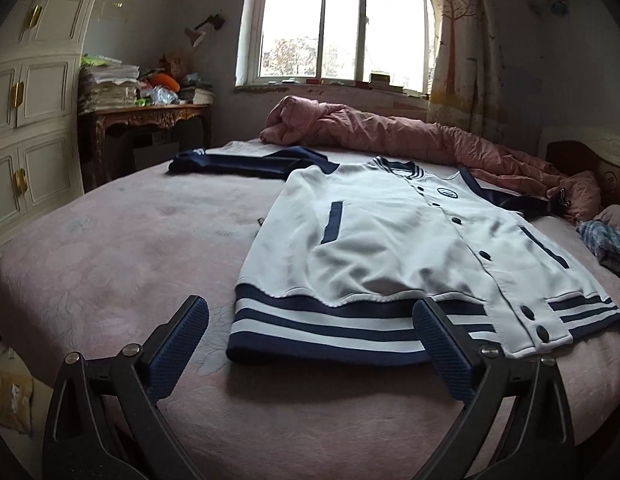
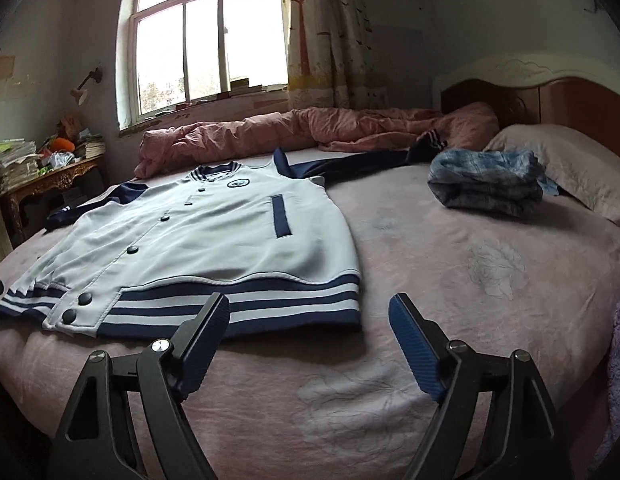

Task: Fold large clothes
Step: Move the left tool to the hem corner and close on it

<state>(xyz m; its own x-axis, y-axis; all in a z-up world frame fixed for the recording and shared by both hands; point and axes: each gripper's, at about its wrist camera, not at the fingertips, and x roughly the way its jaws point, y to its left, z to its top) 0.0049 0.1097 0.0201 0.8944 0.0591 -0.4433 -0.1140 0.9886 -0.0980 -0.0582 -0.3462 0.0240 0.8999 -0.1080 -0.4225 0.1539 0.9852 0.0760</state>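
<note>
The white and navy jacket point(image 1: 390, 240) lies flat, front up, on the pink bed point(image 1: 129, 248). Left tongs point(image 1: 310, 320) and right tongs point(image 2: 307, 316) are both apart, holding nothing, near its striped hem.

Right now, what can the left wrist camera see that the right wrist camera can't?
Only the left wrist view shows the tall cream cabinet. Only the right wrist view shows the pillow and the whole folded blue plaid cloth. Both show the white and navy jacket lying flat and buttoned on the pink bed, the window, and the crumpled pink quilt. Both tongs are open.
</note>
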